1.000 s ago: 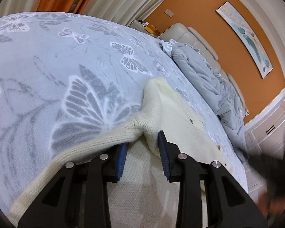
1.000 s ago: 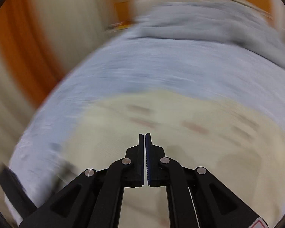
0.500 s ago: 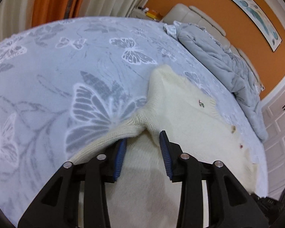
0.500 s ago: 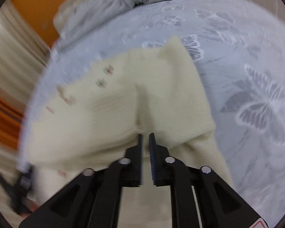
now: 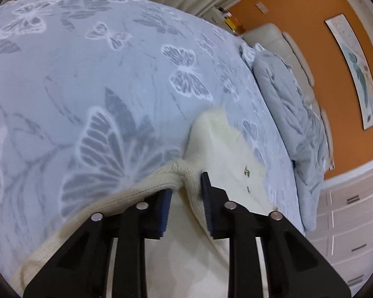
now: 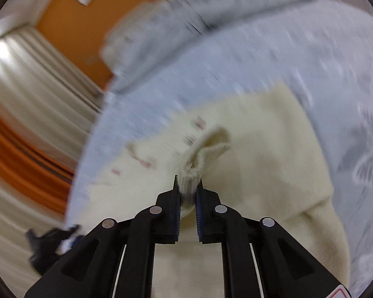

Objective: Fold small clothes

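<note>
A small cream knit cardigan (image 5: 226, 149) with little buttons lies on a blue butterfly-print bedspread (image 5: 87, 79). My left gripper (image 5: 185, 192) holds a fold of its knit edge between jaws that stand partly apart, the fabric bunched over the left finger. In the right wrist view the cardigan (image 6: 261, 144) spreads ahead, blurred by motion. My right gripper (image 6: 188, 186) is shut on a bunched ribbed edge of the cardigan, lifted off the bed.
A rumpled grey duvet (image 5: 293, 104) lies along the headboard (image 5: 296, 49) against an orange wall. White drawers (image 5: 353, 213) stand at the right. Curtains (image 6: 24, 79) hang past the bed's edge. A dark object (image 6: 49, 243) shows at the lower left of the right wrist view.
My right gripper has closed on a bunch of the cardigan's edge and lifted it. My left gripper keeps its hold; its view has swung slightly.
</note>
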Demonstrator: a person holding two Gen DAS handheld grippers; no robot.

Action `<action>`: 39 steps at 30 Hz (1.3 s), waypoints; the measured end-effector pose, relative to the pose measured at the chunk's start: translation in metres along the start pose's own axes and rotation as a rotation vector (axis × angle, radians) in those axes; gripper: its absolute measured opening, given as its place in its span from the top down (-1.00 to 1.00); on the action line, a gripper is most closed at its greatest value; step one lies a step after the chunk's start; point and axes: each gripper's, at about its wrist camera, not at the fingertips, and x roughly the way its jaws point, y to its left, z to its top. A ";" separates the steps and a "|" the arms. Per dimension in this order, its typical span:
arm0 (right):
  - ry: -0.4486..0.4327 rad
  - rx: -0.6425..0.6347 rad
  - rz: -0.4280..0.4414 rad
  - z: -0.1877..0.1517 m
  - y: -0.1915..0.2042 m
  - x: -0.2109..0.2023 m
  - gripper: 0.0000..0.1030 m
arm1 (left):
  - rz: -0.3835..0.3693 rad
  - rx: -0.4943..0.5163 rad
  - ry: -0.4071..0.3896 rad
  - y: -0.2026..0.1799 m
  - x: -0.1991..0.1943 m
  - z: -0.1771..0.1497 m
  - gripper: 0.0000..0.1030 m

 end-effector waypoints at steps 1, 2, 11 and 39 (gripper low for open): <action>-0.026 -0.024 0.002 0.000 0.000 -0.005 0.83 | 0.021 0.005 0.001 0.004 0.003 -0.002 0.60; 0.001 -0.047 -0.057 -0.006 -0.008 0.005 0.82 | 0.044 0.029 0.009 0.009 0.009 -0.006 0.60; 0.078 -0.066 -0.211 -0.041 -0.029 -0.055 0.38 | 0.009 0.275 0.068 0.008 -0.047 -0.028 -0.10; 0.306 0.027 -0.246 -0.206 -0.088 -0.160 -0.33 | 0.338 0.301 0.189 0.117 -0.214 -0.085 -0.75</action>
